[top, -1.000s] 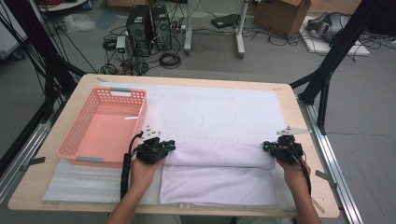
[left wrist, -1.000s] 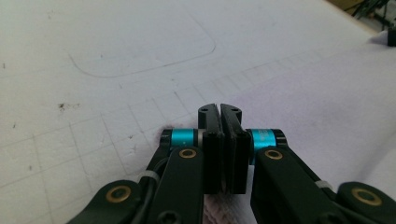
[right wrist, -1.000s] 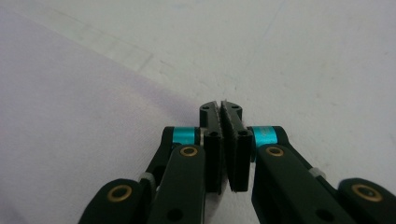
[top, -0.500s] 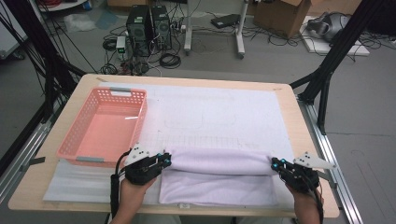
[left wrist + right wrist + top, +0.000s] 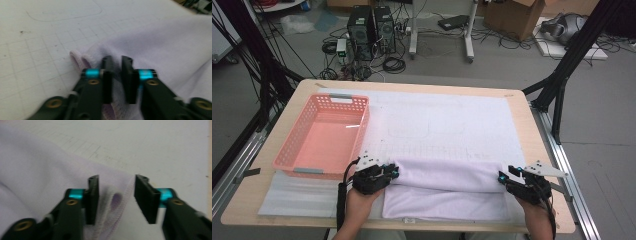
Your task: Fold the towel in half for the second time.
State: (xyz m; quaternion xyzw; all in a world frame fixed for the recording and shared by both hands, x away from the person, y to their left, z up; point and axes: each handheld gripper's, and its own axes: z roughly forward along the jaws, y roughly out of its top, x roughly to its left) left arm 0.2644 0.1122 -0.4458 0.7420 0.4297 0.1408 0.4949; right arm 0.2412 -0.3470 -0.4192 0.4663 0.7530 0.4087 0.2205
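A pale lilac towel (image 5: 447, 175) lies folded on the white mat near the table's front edge, its doubled edge forming a soft roll across the top. My left gripper (image 5: 394, 172) is at the roll's left end. Its jaws have just been closing and now pinch the towel (image 5: 162, 45) fabric, so the left gripper (image 5: 117, 60) is shut on it. My right gripper (image 5: 504, 177) is at the roll's right end. Its jaws have just been opening. In the right gripper view the gripper (image 5: 117, 178) stands open, with the towel (image 5: 37, 165) hem lying loose between the pads.
An empty pink plastic basket (image 5: 287, 150) stands at the left on the wooden table (image 5: 542, 150). A white gridded mat (image 5: 447, 115) covers the table's middle. A foam sheet (image 5: 297, 195) lies at the front left. Black frame legs stand beyond the table's right side.
Both hands have come toward the front edge, bringing the towel's folded roll over the lower layer. The right jaws have parted and released the hem.
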